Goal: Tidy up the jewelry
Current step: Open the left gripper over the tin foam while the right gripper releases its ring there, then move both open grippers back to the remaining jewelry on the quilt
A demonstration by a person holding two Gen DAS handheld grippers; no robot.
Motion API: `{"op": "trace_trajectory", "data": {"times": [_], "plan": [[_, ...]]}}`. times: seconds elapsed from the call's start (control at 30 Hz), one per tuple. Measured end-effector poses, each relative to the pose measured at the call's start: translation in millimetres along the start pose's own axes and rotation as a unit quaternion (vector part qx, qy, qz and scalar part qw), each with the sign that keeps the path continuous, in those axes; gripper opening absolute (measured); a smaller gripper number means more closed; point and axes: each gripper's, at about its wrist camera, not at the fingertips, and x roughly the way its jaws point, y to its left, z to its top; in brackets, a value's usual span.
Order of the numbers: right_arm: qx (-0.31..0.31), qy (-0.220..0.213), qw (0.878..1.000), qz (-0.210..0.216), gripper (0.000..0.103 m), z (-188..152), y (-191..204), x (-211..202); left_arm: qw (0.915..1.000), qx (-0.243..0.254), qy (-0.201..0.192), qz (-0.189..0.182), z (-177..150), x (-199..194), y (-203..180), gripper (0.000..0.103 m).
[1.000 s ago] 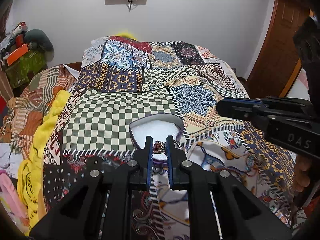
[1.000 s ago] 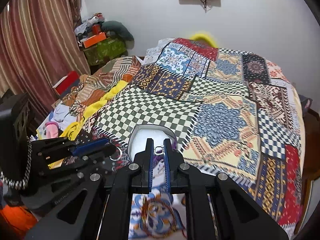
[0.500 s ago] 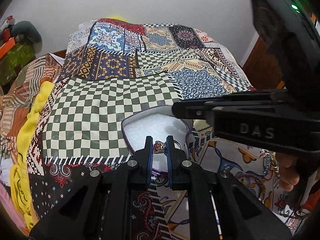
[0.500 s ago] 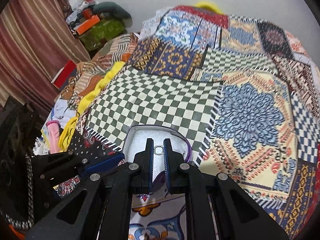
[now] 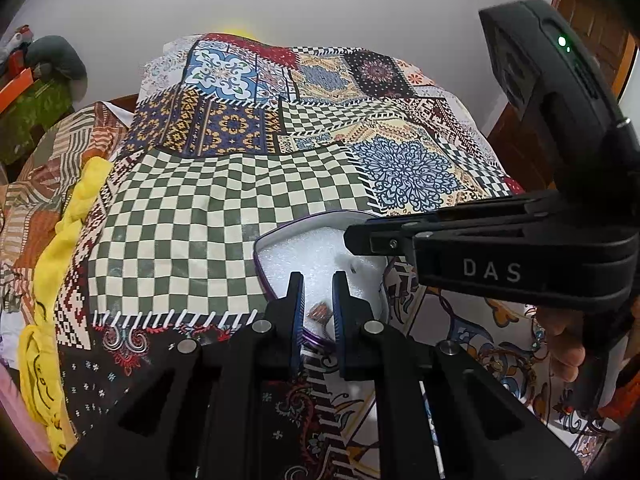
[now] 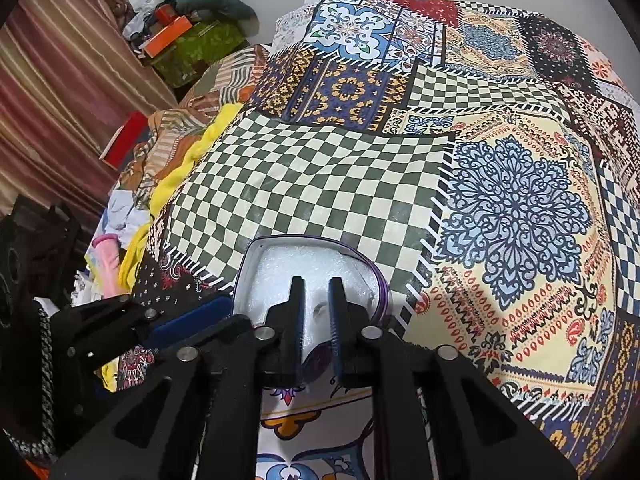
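A purple-rimmed jewelry box [image 5: 280, 236] with white foam lining lies on the patchwork bedspread; it also shows in the right wrist view [image 6: 256, 256]. My left gripper [image 5: 318, 284] is open over the box, and a red-stone ring [image 5: 319, 311] lies on the foam between its fingers. My right gripper [image 6: 316, 290] is open over the same box, with a small silver ring [image 6: 320, 309] on the foam between its fingers. The right gripper also shows in the left wrist view [image 5: 360, 238], reaching in from the right. The left gripper shows at the left of the right wrist view [image 6: 192, 316].
The patchwork bedspread [image 6: 512, 208] covers the bed. A yellow cloth [image 5: 68, 224] and piled clothes lie along the left side. A green box [image 6: 192, 44] and a red item [image 6: 122, 144] sit by the striped curtain. A wooden door [image 5: 592, 12] is at the right.
Both grippers moved down over the box and opened. The red-stone ring and the silver ring left the fingers and now lie on the foam.
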Motion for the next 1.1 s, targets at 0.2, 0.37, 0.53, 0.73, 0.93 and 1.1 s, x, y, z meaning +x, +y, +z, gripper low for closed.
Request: {"op": "trace_trajectory", "data": {"times": [0.2,0.37,0.53,0.73,0.93,1.1], "plan": [[-0.005,-0.019,1.0,-0.008,0.021,-4,4,-16,0.9999,0.003,-0.008,0.008,1,-16,0,0.011],[-0.017,-0.039,0.999,-0.025,0.021,-15,9,-40,0.9998,0.007,-0.015,0.01,0,-33,-5,0.012],[-0.026,-0.068,0.996,-0.049,0.022,-33,7,-74,0.9998,0.007,-0.019,0.006,-4,-51,-13,0.021],[-0.027,-0.099,0.991,-0.084,0.033,-59,-4,-109,0.9995,0.023,-0.022,0.003,-12,-66,-31,0.022],[-0.021,-0.118,0.986,-0.114,0.034,-83,-20,-133,0.9993,0.035,-0.011,-0.007,-20,-68,-50,0.022],[-0.007,-0.117,0.986,-0.12,0.034,-102,-38,-141,0.9988,0.044,0.009,-0.019,-28,-60,-65,0.022]]}}
